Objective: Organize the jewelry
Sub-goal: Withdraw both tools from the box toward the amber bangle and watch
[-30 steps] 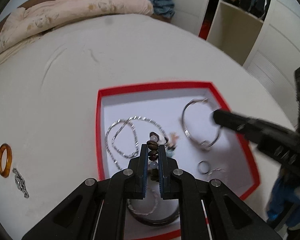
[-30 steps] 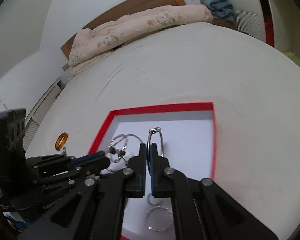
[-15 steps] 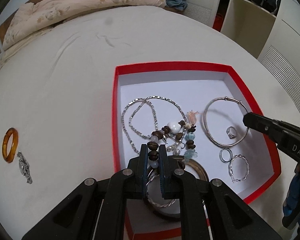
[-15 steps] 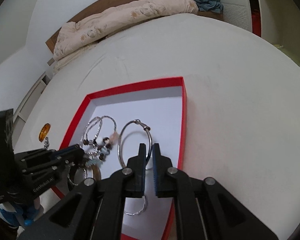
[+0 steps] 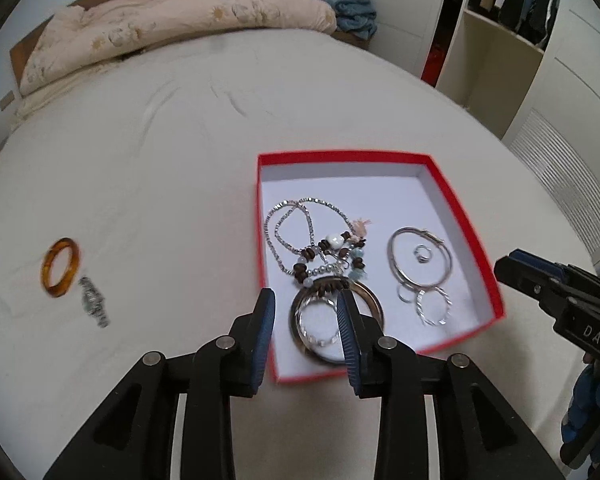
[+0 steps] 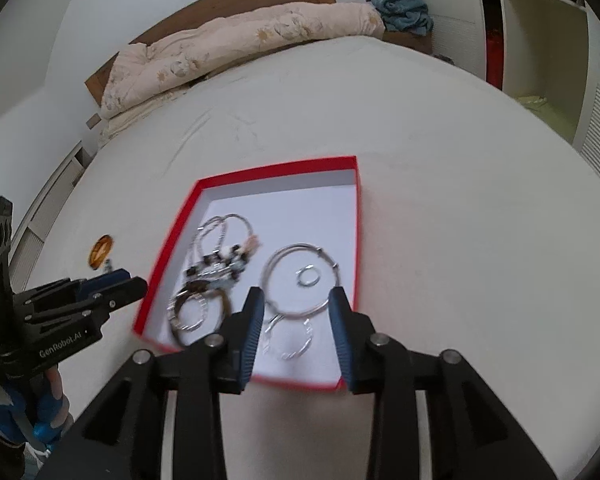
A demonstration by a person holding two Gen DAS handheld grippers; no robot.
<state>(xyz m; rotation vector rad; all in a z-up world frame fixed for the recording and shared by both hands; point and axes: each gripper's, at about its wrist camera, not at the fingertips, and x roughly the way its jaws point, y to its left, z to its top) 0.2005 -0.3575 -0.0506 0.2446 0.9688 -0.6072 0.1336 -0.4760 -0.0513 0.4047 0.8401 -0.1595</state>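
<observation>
Left wrist view: left tool (image 5: 306,310) spread, empty.
Right tool (image 6: 296,308): spread, empty.
Done: most jewelry in box (image 5: 464,216) ahead.
Left: amber ring (image 5: 59,267), brooch (image 5: 94,307) on bed, leftward.

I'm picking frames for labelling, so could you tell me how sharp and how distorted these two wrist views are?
Left wrist view: strong fisheye bowing of the bed, dark corner vignette; the amber ring is slightly smeared, the jewelry in the red box fairly crisp. Right wrist view: same bowing, more motion blur; the bead bracelet is smeared and the box's edges look soft. Lighting is flat, no glare.
</observation>
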